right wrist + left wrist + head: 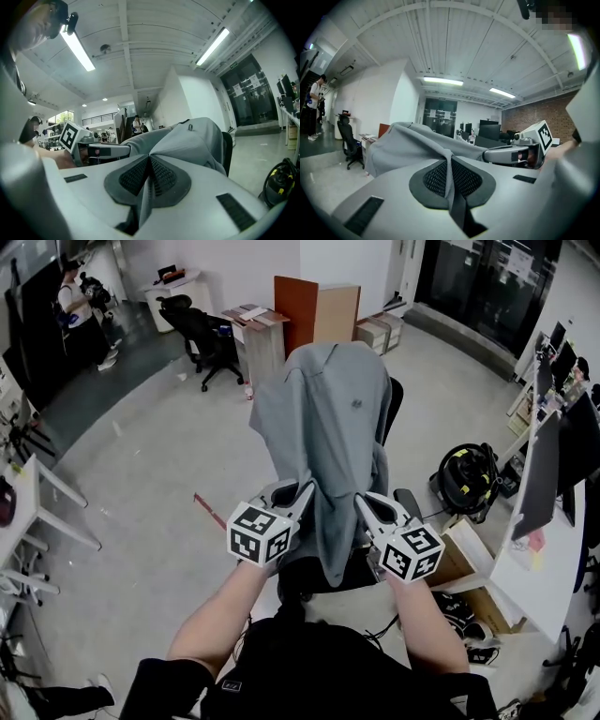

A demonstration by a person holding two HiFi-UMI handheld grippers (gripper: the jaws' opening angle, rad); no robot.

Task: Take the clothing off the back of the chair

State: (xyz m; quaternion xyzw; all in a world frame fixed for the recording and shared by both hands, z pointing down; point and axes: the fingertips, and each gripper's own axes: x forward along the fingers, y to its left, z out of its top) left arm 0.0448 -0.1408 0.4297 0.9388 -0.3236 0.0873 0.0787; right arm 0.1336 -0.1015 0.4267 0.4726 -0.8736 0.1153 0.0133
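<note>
The grey floor [141, 474] filled most of the head view. A white desk [548, 563] ran along the right edge and carried a dark monitor [542, 474]. A brown panel [316, 313] stood at the far side, and a second chair [202, 332], black, stood to its left.

The chair [395, 401], black, stood at the centre of the head view, directly ahead of the person. The garment [328, 418], grey, was draped over the chair back. It covered the top edge and hung down the side facing the person. Its lower part reached the level of the two grippers.

A black and yellow vacuum [466, 479] sat on the floor between the chair and the desk.

The left gripper [304, 491] was at the lower left edge of the garment. Its jaws were pressed together on a fold of the grey cloth, which ran up from between the pads to the chair back.

The right gripper [364, 504] was at the lower right edge, near the left one and at about the same height. Its jaws were likewise closed on a fold of the garment.
</note>
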